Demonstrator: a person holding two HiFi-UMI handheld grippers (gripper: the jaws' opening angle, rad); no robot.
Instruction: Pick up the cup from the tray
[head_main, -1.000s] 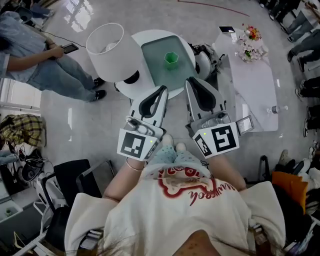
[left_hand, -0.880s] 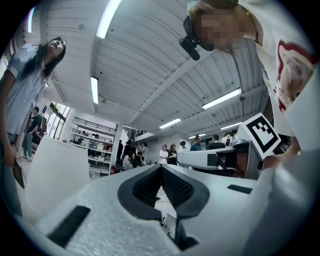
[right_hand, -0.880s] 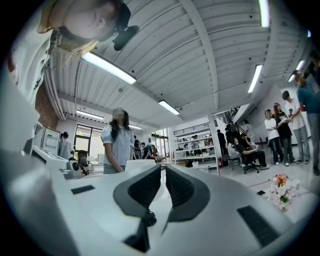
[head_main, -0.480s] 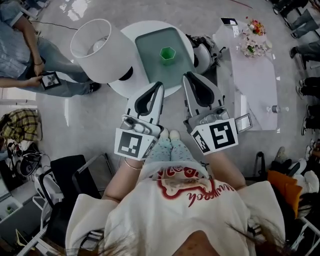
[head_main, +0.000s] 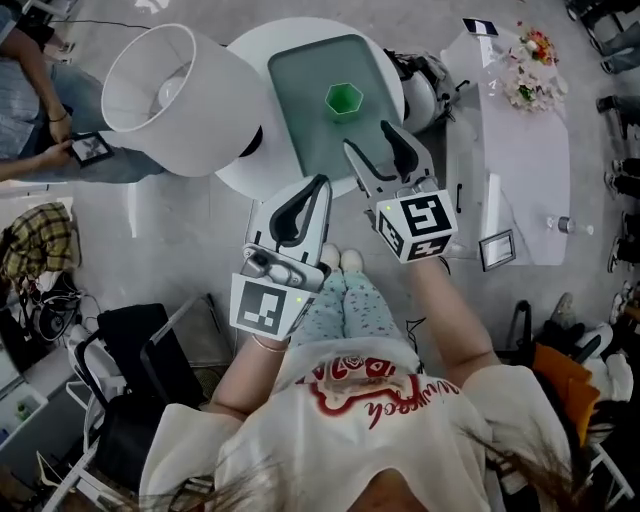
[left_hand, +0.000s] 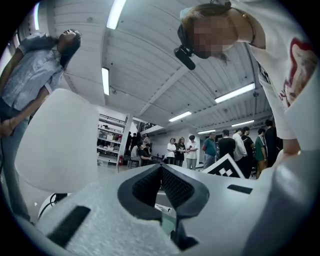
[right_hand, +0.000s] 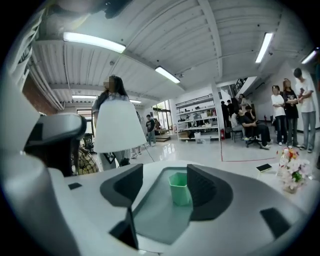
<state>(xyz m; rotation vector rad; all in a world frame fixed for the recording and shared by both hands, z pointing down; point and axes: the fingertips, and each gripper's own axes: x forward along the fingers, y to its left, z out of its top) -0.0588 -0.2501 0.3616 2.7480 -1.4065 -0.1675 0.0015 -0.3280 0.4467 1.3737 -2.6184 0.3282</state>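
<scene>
White round table (head_main: 388, 75) ahead of you carries a tray (head_main: 310, 120), and the cup (head_main: 343, 98) stands upright toward its far end. Your right gripper (head_main: 369, 138) is over the tray's near part, jaws opening, with the cup ahead of them, untouched. Your left gripper (head_main: 320, 183) hangs short of the table, jaws together, empty.

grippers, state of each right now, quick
Left gripper: shut, empty.
Right gripper: opening, nothing between its jaws; the small green plastic cup stands ahead on the grey-green tray.
</scene>
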